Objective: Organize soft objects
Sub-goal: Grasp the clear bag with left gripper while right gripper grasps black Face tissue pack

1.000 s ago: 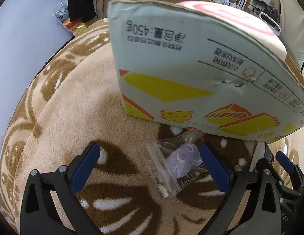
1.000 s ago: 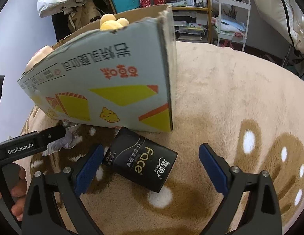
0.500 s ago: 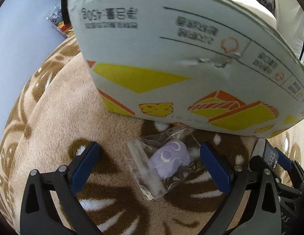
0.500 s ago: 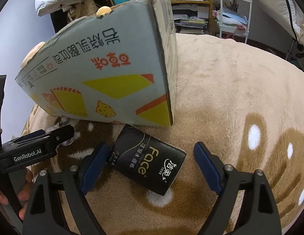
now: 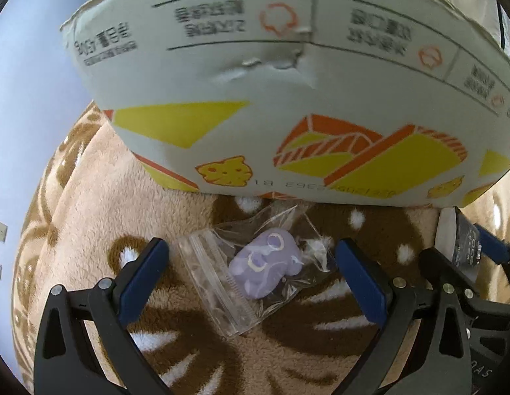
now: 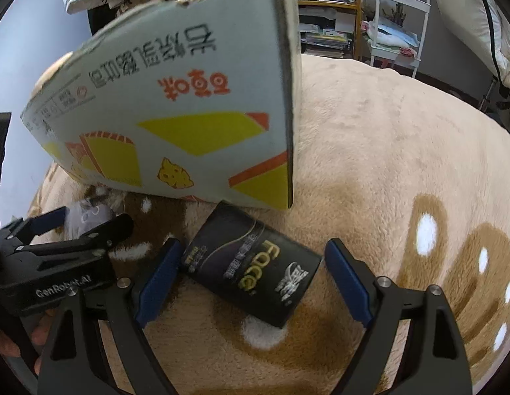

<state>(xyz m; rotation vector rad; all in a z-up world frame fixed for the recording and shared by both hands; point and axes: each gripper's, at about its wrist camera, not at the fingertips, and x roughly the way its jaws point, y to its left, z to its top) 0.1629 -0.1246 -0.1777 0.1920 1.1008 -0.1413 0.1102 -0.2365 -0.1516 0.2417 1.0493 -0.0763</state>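
A purple soft toy in a clear zip bag (image 5: pixel 265 268) lies on the fleece blanket just in front of a cardboard box (image 5: pixel 288 98). My left gripper (image 5: pixel 251 273) is open, its blue pads on either side of the bag, not touching it. A black tissue pack marked "Face" (image 6: pixel 251 265) lies on the blanket below the box's right corner (image 6: pixel 288 164). My right gripper (image 6: pixel 251 279) is open around the pack, its left pad at the pack's edge. The left gripper body (image 6: pixel 57 256) and the bagged toy (image 6: pixel 89 215) show at the left of the right wrist view.
The beige and brown spotted blanket (image 6: pixel 403 164) spreads to the right of the box. A soft toy peeks over the box rim (image 6: pixel 54 69). Shelves, a white cart (image 6: pixel 399 23) and piled clothes stand behind. A pale wall (image 5: pixel 28 82) is at left.
Both grippers have moved forward and lower. The bagged toy now sits between the left pads, and the black pack sits between the right pads. The box looms larger.
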